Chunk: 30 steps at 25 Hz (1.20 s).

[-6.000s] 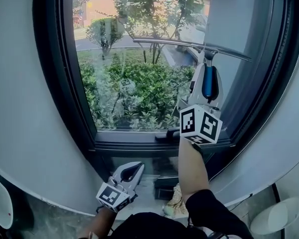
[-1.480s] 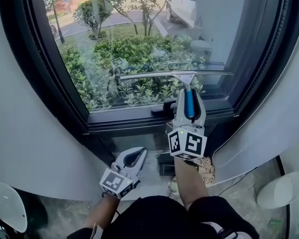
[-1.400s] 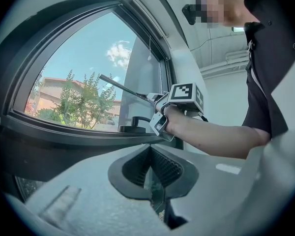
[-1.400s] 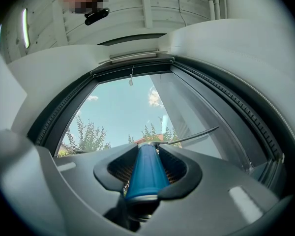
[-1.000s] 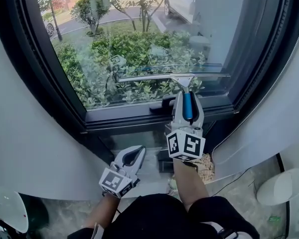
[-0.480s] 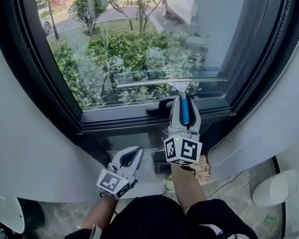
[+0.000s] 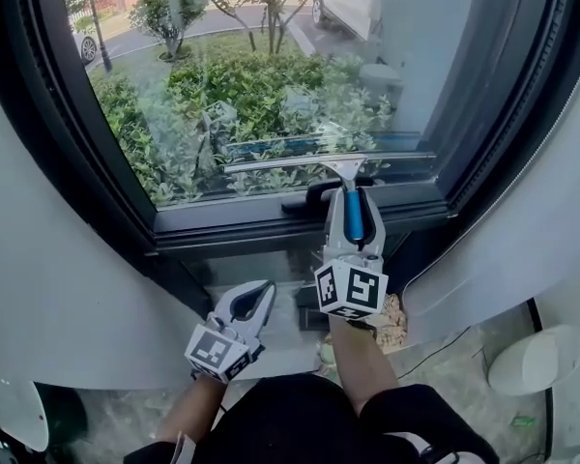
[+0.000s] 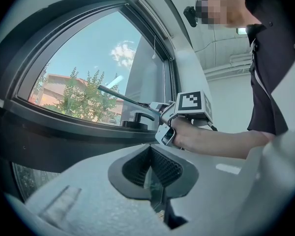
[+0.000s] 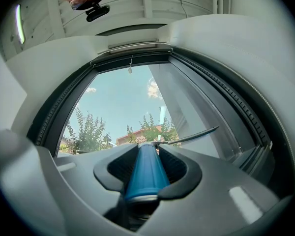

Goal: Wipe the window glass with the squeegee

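Note:
The squeegee has a blue handle (image 7: 352,222) and a long thin blade (image 7: 300,159). The blade lies level against the window glass (image 7: 271,75), just above the bottom frame (image 7: 251,228). My right gripper (image 7: 351,201) is shut on the blue handle (image 9: 145,171), and the blade (image 9: 191,135) juts out ahead toward the right. My left gripper (image 7: 253,300) hangs low below the sill, shut with nothing in it. The left gripper view shows its jaws (image 8: 155,181) meeting, with the squeegee blade (image 8: 123,98) and the right gripper's marker cube (image 8: 193,102) up ahead.
A black window handle (image 7: 304,201) sits on the bottom frame just left of the right gripper. Curved white walls flank the dark frame. On the floor lie a crumpled cloth (image 7: 396,322), a thin cable (image 7: 435,351), a white object (image 7: 536,361) at right and another (image 7: 10,414) at left.
The right gripper has drawn the squeegee down the glass from near the top to just above the bottom frame, a little lower in the last second. The left gripper has barely moved.

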Tool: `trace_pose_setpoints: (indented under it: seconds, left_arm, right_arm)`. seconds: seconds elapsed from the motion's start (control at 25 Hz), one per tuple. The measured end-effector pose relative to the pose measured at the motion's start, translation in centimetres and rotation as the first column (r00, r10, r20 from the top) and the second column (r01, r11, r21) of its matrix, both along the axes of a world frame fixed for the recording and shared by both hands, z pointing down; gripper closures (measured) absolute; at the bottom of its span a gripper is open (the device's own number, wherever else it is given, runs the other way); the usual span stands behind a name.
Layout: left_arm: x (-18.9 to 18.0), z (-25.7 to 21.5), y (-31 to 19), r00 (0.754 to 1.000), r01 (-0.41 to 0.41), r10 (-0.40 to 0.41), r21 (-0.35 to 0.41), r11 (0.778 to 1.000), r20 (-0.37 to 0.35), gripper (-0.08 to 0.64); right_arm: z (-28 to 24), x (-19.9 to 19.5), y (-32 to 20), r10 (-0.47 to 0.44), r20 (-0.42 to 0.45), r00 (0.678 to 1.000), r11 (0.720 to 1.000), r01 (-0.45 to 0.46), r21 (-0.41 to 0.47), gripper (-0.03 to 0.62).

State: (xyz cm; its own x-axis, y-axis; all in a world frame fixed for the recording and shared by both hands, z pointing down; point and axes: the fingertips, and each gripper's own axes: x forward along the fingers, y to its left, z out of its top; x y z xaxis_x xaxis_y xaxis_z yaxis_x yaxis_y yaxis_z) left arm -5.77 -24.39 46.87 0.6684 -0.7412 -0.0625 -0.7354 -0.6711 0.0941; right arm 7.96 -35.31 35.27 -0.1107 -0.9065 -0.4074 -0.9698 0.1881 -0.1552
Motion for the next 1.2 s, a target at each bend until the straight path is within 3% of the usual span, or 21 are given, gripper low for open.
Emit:
trace_pose_setpoints:
  seconds: [0.44, 0.64, 0.84, 1.04, 1.2]
  left_arm:
    - [-0.7, -0.1, 0.7, 1.0, 0.02, -0.02, -0.027, 0.999, 0.003, 0.558]
    - [-0.7, 0.0, 0.6, 1.0, 0.009, -0.009, 0.001, 1.0, 0.007, 0.558]
    - [-1.6, -1.2, 0.5, 1.0, 0.005, -0.006, 0.057, 0.998, 0.012, 0.558]
    - [-3.6, -2.7, 0.3, 0.999, 0.033, -0.03, 0.085, 0.996, -0.032, 0.558]
    - [-4.7, -4.9, 0.2, 0.994, 0.05, -0.04, 0.102, 0.994, -0.101, 0.558]
  right_arm:
    - [1.6, -0.1, 0.0, 0.004, -0.005, 1.0, 0.999, -0.004, -0.033, 0.459]
    - [1.6, 0.1, 0.2, 0.005, -0.006, 1.0, 1.0, -0.005, -0.03, 0.459]
    - [-5.6, 0.0, 1.6, -0.007, 0.047, 0.999, 0.991, 0.0, 0.132, 0.459]
    - [-16.0, -2.4, 2.6, -0.002, 0.067, 0.998, 0.939, -0.021, 0.343, 0.46]
    - [-22.7, -5.6, 1.7, -0.05, 0.102, 0.993, 0.904, 0.002, 0.427, 0.46]
